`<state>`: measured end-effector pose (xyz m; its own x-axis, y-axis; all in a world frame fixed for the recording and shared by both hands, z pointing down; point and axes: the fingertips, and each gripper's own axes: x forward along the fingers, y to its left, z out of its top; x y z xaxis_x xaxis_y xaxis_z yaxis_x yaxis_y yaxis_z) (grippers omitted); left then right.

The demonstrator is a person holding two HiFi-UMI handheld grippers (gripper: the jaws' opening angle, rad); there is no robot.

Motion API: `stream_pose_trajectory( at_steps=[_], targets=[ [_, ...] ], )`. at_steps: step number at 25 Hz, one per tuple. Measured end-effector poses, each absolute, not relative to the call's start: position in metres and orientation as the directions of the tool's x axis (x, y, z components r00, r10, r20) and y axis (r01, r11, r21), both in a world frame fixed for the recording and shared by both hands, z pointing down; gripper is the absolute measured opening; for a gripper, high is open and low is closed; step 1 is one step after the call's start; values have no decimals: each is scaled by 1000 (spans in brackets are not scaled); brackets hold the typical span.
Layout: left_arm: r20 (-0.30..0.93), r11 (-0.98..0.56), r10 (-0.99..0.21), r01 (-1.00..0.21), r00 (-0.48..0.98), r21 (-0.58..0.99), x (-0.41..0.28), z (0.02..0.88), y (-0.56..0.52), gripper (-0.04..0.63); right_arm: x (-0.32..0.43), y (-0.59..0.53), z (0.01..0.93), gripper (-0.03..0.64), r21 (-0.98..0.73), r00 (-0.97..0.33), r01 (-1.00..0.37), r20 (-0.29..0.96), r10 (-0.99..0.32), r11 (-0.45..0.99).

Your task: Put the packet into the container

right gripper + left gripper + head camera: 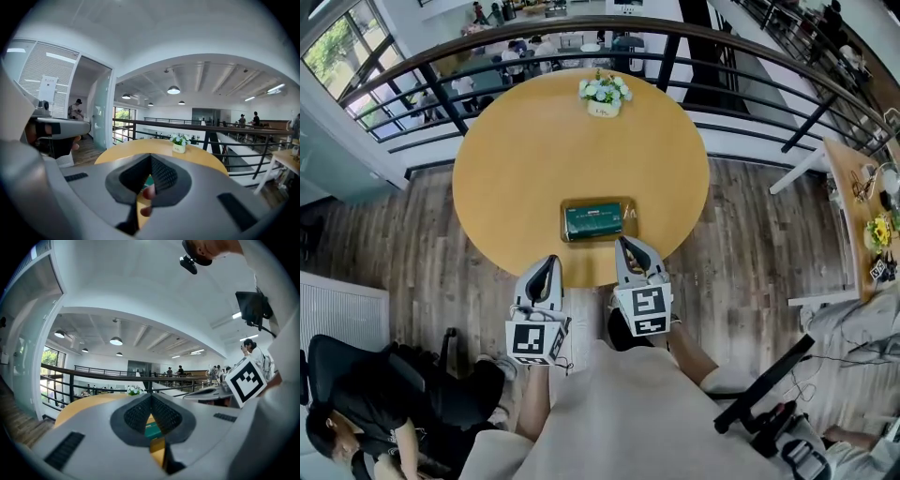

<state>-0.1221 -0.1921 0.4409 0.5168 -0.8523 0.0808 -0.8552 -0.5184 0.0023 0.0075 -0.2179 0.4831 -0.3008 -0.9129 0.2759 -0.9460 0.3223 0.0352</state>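
A green packet (593, 221) lies flat inside a shallow rectangular container (566, 233) near the front of the round yellow table (516, 159). My right gripper (624, 244) is shut and empty, its tip just at the container's near right corner. Lower and to the left, over the table's front edge, my left gripper (550, 260) is also shut with nothing in it. In the left gripper view, the left gripper (151, 397) shows a sliver of the packet (152, 430) through the gap below its touching tips. In the right gripper view, the right gripper (150, 157) shows a green sliver (148, 180) the same way.
A small pot of white flowers (604, 96) stands at the table's far edge. A dark railing (741, 52) curves behind the table. A seated person (356, 412) is at the lower left, and another table (853, 187) with small items stands at the right.
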Motion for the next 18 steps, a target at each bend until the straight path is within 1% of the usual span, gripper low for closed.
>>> stream_pose_trajectory(
  at_steps=[5,12,18],
  targets=[
    [78,-533,-844,-846,531,-2,-120,448,-160,5,6,-179,488,3,33,-282,-953,269,-921,302],
    [91,-554,-829,-833,552,8,-117,455,-118,5,2,-127,492,3,16,-309,-946,271,-912,325],
    [102,-587,-805,-810,585,13,-101,463,-94,6,20,-97,491,3,21,-267,-960,248,-931,281]
  ],
)
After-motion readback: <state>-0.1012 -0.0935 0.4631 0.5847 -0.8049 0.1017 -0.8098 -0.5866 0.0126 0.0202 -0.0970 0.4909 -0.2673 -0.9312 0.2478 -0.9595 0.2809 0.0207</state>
